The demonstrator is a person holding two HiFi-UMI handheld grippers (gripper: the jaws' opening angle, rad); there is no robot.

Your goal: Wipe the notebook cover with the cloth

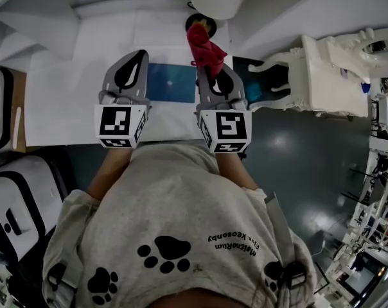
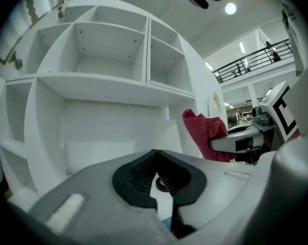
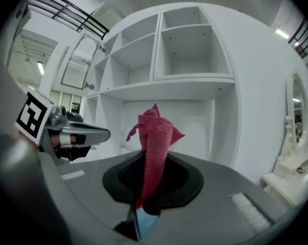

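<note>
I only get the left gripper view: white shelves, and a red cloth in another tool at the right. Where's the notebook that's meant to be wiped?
Observer: The head view shows a blue notebook lying flat on the white desk, between the left tool and the right tool.
Operator: Is the cloth on it?
Observer: No. In the head view the cloth sticks out past the notebook's far right corner, not over the cover.
Operator: How is it held?
Observer: The right gripper view looks straight at it: the jaws are shut on the cloth's lower part, and the rest stands up above them.
</note>
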